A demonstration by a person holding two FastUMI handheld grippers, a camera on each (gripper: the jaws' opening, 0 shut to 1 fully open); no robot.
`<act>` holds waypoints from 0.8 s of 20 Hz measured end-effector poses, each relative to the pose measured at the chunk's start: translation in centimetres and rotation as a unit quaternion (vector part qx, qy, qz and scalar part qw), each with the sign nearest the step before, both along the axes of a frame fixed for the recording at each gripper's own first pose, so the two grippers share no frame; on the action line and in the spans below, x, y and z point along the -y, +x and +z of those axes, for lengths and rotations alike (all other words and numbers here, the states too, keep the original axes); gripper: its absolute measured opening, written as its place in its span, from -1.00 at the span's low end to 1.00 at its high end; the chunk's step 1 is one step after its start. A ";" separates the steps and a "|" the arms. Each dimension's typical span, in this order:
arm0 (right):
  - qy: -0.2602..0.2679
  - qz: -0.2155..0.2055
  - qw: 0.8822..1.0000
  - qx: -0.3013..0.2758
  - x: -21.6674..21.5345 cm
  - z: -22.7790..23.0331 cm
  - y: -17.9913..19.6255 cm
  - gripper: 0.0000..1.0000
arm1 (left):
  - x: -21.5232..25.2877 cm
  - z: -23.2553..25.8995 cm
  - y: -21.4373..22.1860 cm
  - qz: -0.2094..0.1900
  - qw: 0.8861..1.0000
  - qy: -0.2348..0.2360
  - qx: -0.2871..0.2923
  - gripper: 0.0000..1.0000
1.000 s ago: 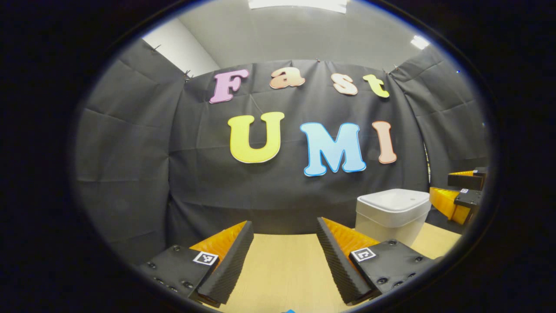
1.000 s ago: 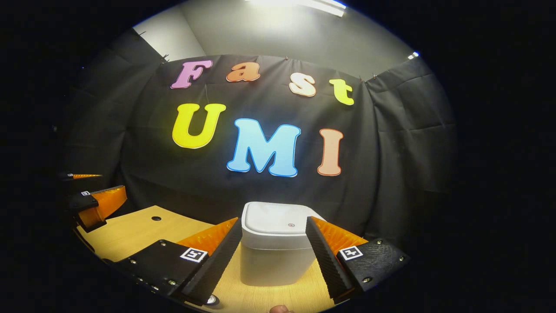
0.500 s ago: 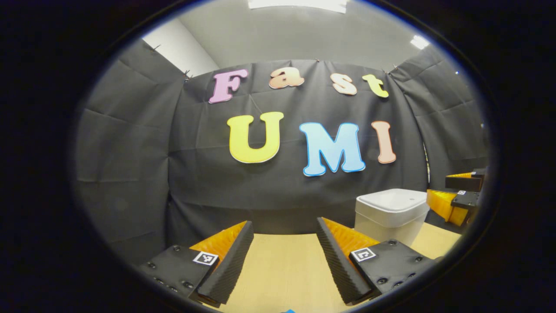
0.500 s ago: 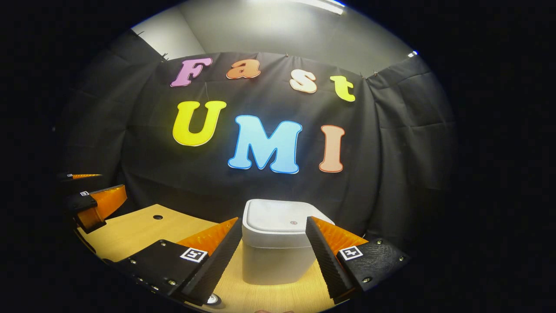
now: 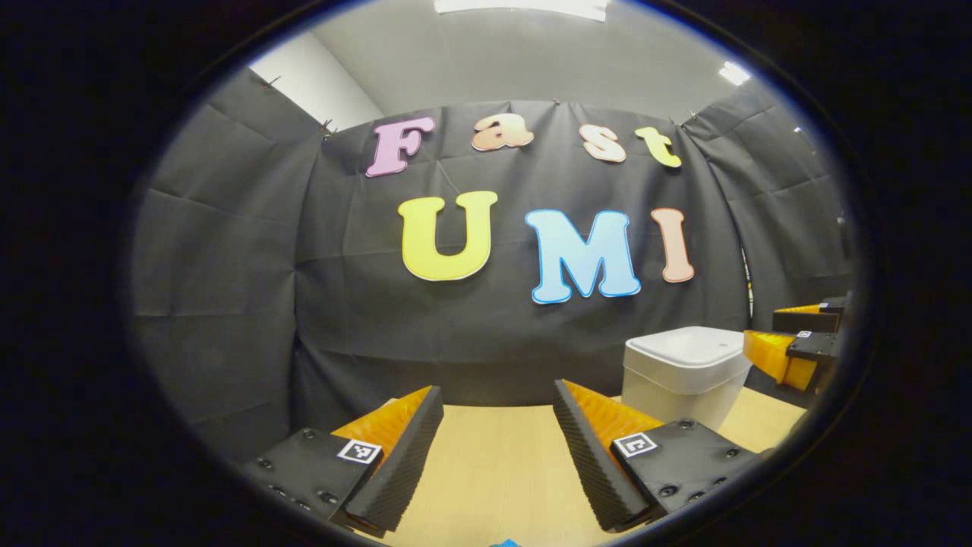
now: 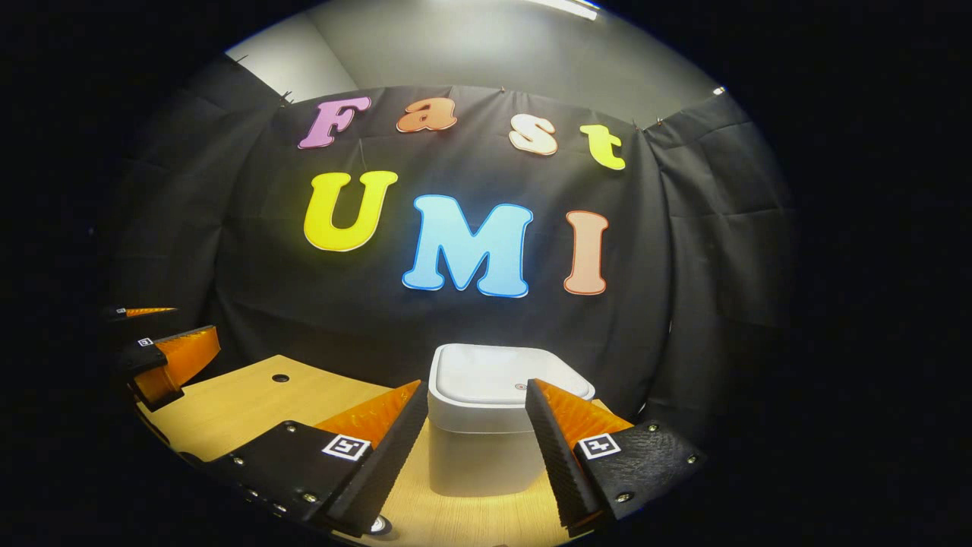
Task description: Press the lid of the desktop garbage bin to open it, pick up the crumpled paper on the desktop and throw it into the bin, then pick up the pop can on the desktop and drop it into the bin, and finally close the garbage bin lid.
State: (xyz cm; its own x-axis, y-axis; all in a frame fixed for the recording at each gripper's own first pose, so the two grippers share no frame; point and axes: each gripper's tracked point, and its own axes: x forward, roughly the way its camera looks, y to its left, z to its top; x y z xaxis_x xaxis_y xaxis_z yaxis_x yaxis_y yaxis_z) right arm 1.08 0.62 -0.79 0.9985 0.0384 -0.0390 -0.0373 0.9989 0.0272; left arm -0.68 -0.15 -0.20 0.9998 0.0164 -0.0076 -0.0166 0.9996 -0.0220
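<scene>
The right tongs (image 6: 474,441) hung wide and empty just before the white bin (image 6: 486,448) at the desk's (image 6: 243,403) back, apparently lined up to press its shut lid (image 6: 501,380). The left tongs (image 5: 497,448), also wide and empty, waited over bare desk well aside.

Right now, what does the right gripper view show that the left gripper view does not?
Right gripper view: a round hole in the table, the bin straight ahead. Left gripper view: a small blue thing at the bottom edge. Both: the white bin with its lid shut, the wooden table, and the opposite gripper at the edge, left gripper in the first, right gripper in the second.
</scene>
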 end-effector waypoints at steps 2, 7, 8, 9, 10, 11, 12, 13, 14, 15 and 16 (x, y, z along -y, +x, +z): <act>-0.004 -0.004 1.000 -0.003 0.1 -0.1 0.4 0.68 | 0.0 -0.2 0.0 0.001 1.000 -0.001 -0.004 0.90; 0.008 -0.026 1.000 -0.010 1.2 -0.1 1.3 -0.17 | -0.1 -0.2 -0.1 0.004 1.000 -0.003 -0.004 1.00; 0.013 -0.021 1.000 -0.014 1.0 -0.1 1.5 -0.22 | -0.2 -0.3 0.0 0.005 1.000 -0.003 -0.005 0.98; 0.016 -0.018 1.000 -0.018 0.8 -0.3 1.6 -0.22 | -0.1 -0.4 -0.1 0.005 1.000 -0.004 -0.005 0.97; 0.017 -0.032 0.999 -0.023 1.5 -0.3 1.9 -0.22 | -0.1 -0.5 0.0 0.005 1.000 -0.005 -0.006 0.95; 0.026 -0.041 0.998 -0.026 2.1 -0.7 1.7 -0.53 | -0.1 -0.6 0.0 0.005 1.000 -0.005 -0.006 0.94; 0.038 -0.032 0.998 -0.032 1.9 -0.7 2.3 -0.83 | -0.2 -0.4 0.0 0.006 1.000 -0.005 -0.005 0.92; 0.046 -0.034 0.998 -0.038 1.9 -1.0 2.6 -0.84 | -0.3 -0.3 0.0 0.007 1.000 -0.005 -0.004 0.91; 0.055 -0.032 0.997 -0.042 2.0 -1.1 3.0 -0.84 | -0.2 -0.4 0.0 0.006 1.000 -0.006 -0.004 1.00; 0.061 -0.037 0.996 -0.047 2.4 -1.5 3.2 -0.84 | 0.0 -0.5 0.0 0.005 1.000 -0.007 -0.005 0.90; 0.075 -0.035 0.995 -0.050 2.7 -1.6 3.2 -0.77 | -0.1 -0.6 0.1 0.005 1.000 -0.008 -0.007 0.79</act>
State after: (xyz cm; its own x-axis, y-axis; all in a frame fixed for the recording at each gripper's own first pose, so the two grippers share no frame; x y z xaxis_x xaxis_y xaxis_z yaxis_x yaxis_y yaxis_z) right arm 4.27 -2.13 -2.41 0.9905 -0.0175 -0.1367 0.0416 0.9836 0.1754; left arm -0.58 -0.02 -0.82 0.9994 0.0271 -0.0217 -0.0279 0.9989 -0.0371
